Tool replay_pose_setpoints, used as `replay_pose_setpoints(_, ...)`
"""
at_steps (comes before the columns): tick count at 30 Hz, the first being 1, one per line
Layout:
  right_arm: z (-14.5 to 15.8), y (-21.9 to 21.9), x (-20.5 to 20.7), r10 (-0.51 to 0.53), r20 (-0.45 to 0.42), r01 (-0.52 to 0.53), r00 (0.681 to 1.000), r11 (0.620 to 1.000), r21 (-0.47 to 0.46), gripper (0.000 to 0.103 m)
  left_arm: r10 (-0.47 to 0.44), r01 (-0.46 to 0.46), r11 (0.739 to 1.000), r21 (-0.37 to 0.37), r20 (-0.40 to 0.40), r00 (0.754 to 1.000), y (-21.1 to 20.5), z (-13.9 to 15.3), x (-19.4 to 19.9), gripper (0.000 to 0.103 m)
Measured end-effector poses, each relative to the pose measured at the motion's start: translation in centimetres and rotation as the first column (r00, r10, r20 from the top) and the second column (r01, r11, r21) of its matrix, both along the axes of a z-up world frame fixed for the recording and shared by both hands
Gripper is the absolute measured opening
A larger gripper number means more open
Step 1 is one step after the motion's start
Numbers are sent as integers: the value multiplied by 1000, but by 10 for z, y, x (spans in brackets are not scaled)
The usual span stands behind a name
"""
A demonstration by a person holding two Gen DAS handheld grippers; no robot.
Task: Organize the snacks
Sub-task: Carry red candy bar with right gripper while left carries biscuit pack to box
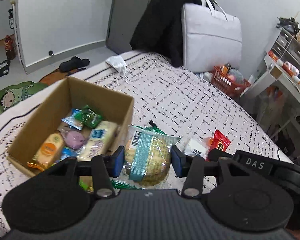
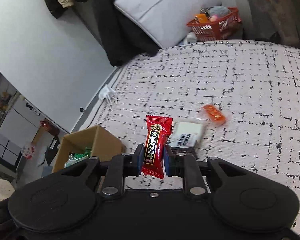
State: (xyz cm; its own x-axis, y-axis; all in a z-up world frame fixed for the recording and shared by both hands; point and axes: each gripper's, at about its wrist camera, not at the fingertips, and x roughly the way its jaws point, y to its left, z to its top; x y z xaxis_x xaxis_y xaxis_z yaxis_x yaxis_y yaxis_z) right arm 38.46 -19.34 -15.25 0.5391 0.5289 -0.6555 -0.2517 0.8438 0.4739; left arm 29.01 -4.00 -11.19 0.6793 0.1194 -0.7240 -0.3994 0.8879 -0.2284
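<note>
two claws, both grasping: the left gripper [image 1: 148, 160] clamps a clear-wrapped pastry [image 1: 148, 156], cardboard box [image 1: 74, 92] at ten o'clock; the right gripper [image 2: 151, 160] pinches a red candy [image 2: 156, 146], white packet [image 2: 187, 135] at one o'clock.
</note>
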Motion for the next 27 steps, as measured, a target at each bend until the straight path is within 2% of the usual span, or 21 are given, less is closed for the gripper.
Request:
replay_pose_setpoints(8,18,22,-19,36,57,-35,998,999,-22,21,31,-32,999,8,30,999,21,16,-23,48)
replay_pose_setpoints(16,35,38,-36,82,80,-83,993,997,9,21,66,-66,998,6,52,996,48,28,-43,48)
replay_pose_setpoints(27,44,66,-52,115,102,-115,988,993,-5,21,121,-120,992,-24,54,991,92,27,-61,48)
